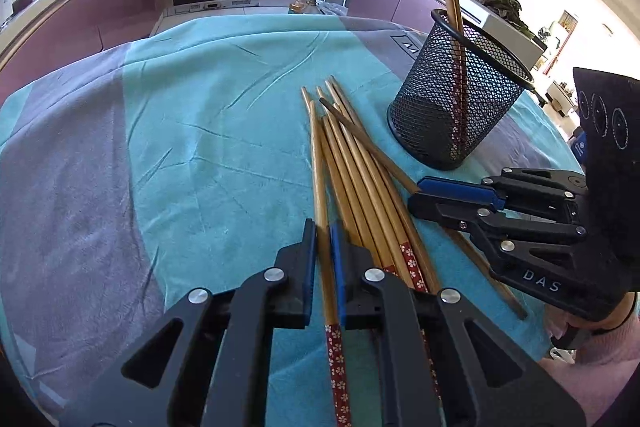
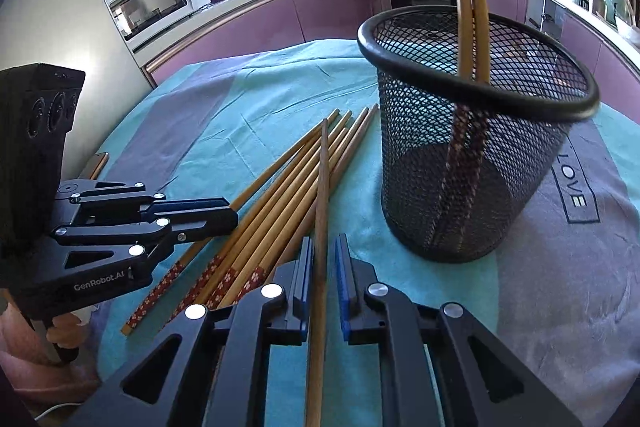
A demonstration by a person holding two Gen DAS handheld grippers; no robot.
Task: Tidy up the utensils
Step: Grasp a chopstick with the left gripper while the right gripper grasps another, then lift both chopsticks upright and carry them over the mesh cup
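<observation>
Left tongs (image 1: 322,267) straddle a flower-patterned bamboo chopstick (image 1: 320,187), contact unclear; right tongs (image 2: 323,267) likewise around a plain brown wooden chopstick (image 2: 323,187). Round black mesh cup (image 2: 472,147) holds two, on the desk's wrinkled teal cloth (image 1: 200,107).

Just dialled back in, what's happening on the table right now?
Chopsticks are being sorted into the black mesh cup, which stands upright on the teal cloth with two chopsticks already in it. The left gripper has its fingers on either side of one chopstick at the edge of the loose pile. The right gripper likewise straddles a darker chopstick lying across the pile. A narrow gap shows beside each stick, so neither looks firmly clamped yet.
</observation>
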